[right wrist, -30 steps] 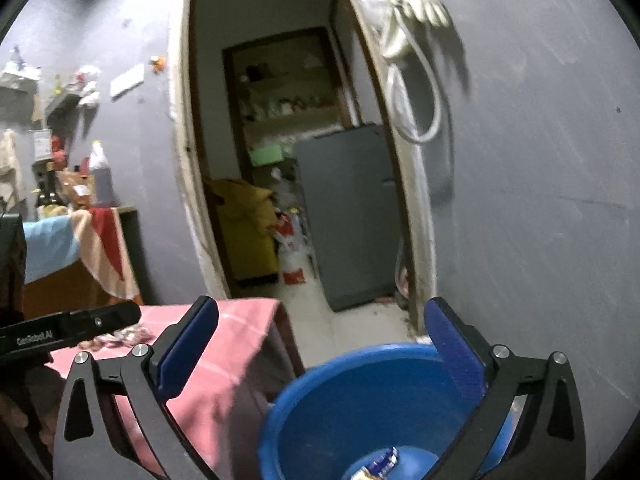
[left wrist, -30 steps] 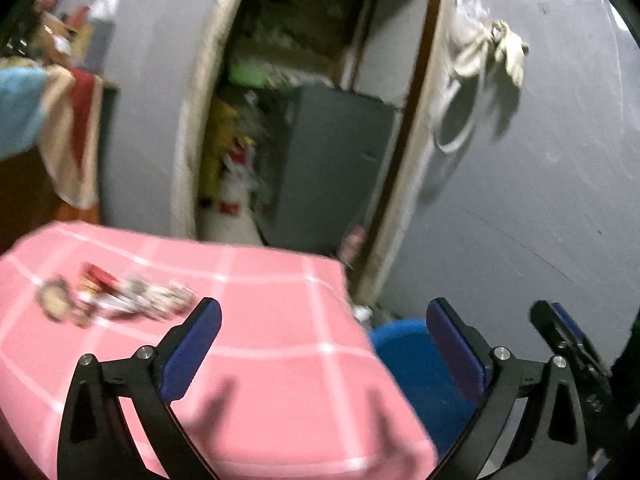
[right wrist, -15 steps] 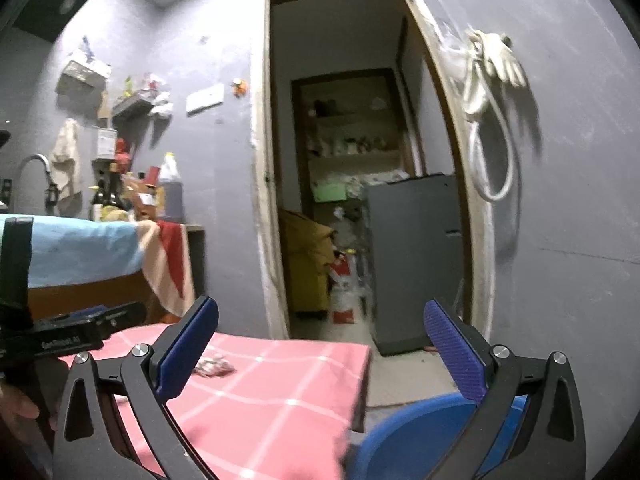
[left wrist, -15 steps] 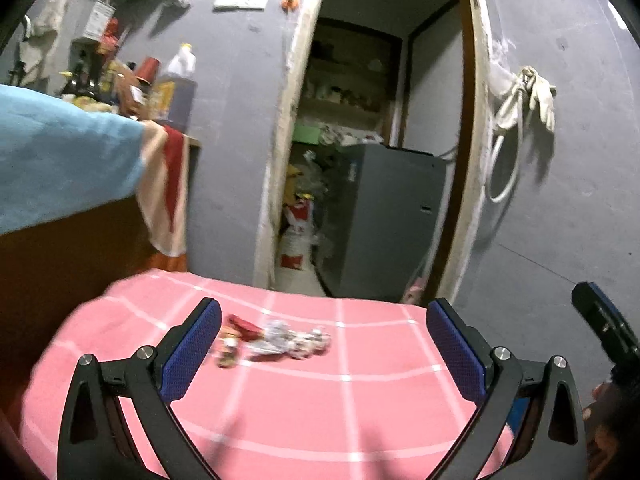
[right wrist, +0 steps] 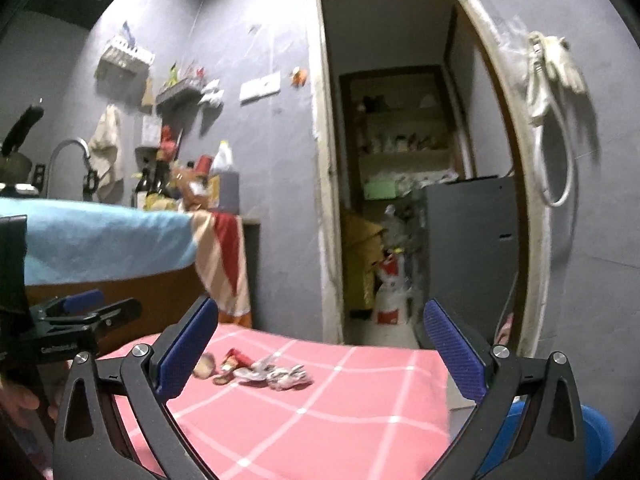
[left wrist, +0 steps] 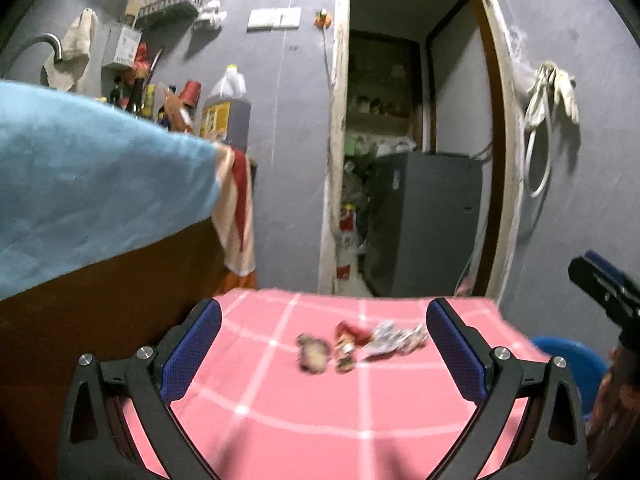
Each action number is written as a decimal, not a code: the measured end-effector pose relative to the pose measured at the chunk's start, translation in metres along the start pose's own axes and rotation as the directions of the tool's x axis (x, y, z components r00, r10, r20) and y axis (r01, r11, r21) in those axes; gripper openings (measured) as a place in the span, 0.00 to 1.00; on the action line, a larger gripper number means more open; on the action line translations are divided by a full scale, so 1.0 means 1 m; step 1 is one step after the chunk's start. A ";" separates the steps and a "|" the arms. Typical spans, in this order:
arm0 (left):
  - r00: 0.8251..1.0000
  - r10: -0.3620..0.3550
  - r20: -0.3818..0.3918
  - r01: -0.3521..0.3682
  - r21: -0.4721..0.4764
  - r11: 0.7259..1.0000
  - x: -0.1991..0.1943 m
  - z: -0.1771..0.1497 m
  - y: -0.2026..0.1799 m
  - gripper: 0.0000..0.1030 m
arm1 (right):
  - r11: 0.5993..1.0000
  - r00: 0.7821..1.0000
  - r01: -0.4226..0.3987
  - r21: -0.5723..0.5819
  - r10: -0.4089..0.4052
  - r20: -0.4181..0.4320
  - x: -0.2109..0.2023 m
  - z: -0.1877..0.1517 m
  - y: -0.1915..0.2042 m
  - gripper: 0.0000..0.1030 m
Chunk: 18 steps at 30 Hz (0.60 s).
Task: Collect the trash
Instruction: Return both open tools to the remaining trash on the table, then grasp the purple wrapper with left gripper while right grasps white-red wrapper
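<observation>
A small heap of trash [left wrist: 360, 344] lies on a pink checked tablecloth [left wrist: 340, 412]: crumpled silvery wrappers, a red wrapper and a brownish round scrap. In the right wrist view the same trash [right wrist: 256, 370] sits towards the cloth's far left. My left gripper [left wrist: 320, 348] is open and empty, hovering short of the heap. My right gripper [right wrist: 320, 348] is open and empty as well, to the right of the heap. A blue bucket [left wrist: 572, 360] stands on the floor past the table's right edge; its rim [right wrist: 596, 436] shows low in the right wrist view.
A counter draped with a blue and striped cloth [left wrist: 100, 184] stands to the left, bottles [left wrist: 226, 110] on it. Behind the table an open doorway [right wrist: 396, 184] leads to a grey cabinet [right wrist: 472, 248]. A hose and gloves [right wrist: 552, 92] hang on the right wall.
Both grippers have swung left and up, away from the blue bucket and towards the table. The trash heap has come to the middle of both views.
</observation>
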<state>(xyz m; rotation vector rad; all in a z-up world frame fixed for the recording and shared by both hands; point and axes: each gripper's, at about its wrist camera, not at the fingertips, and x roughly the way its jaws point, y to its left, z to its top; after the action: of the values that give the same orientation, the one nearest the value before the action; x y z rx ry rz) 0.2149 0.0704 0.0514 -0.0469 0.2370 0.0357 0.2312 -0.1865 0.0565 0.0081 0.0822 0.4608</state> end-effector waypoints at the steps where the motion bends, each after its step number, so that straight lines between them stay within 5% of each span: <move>1: 1.000 0.003 -0.027 -0.003 0.002 1.000 0.004 -0.002 0.005 0.98 | 1.000 1.000 -0.006 -0.003 0.006 -0.014 0.005 -0.002 0.003 1.00; 12: 0.960 0.041 -0.276 -0.055 -0.042 0.998 0.058 -0.018 0.030 0.97 | 0.999 0.964 -0.035 -0.027 0.027 -0.264 0.073 -0.017 0.018 1.00; 18: 0.928 0.013 -0.374 -0.048 -0.085 0.995 0.087 -0.022 0.037 0.95 | 0.999 0.912 -0.030 -0.035 0.013 -0.410 0.101 -0.035 0.018 1.00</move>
<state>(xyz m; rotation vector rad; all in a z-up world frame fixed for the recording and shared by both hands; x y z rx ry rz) 0.2932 0.1090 0.0083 -0.1434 0.6179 0.0695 0.3101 -0.1257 0.0145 -0.1284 0.4876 0.4808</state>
